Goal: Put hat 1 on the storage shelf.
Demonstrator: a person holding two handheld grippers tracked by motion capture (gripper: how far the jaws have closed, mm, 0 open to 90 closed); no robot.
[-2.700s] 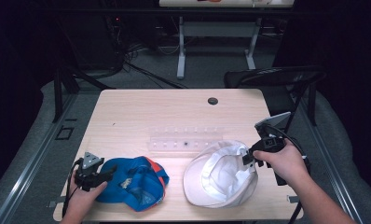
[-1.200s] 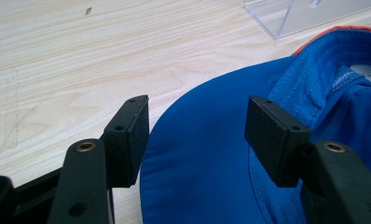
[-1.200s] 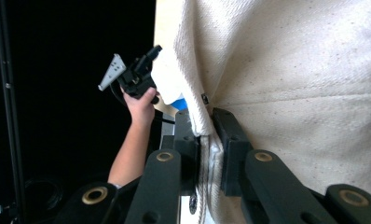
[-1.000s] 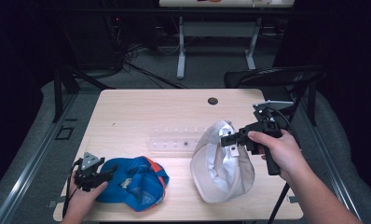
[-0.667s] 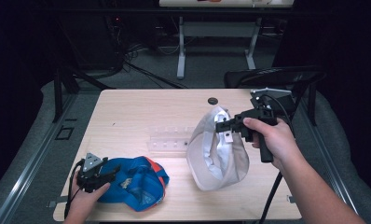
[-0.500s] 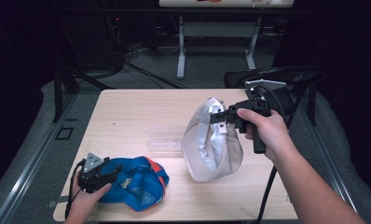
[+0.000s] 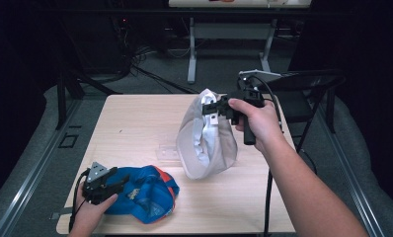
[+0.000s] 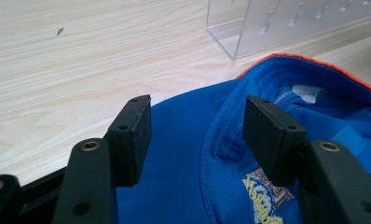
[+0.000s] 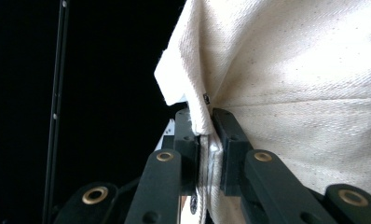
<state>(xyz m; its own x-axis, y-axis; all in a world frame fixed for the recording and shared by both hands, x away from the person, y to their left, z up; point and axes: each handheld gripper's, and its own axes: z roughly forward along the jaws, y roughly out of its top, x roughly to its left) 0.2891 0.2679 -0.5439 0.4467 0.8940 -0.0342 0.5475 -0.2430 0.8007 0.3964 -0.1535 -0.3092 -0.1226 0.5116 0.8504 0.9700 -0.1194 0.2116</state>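
two caps are showing: one white cap [image 7: 207, 136] is hanging above the middle of the table [image 7: 135, 123], pinched by the right gripper [image 7: 212, 105], while one blue cap [image 7: 145, 192] is lying near the front left corner under the spread-jawed left gripper [image 7: 113, 180].

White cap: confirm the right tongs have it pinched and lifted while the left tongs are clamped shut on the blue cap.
Wrong about the left tongs: the left gripper view shows their jaws open, apart over the blue cap. The right tongs do pinch the white cap, lifted off the table.
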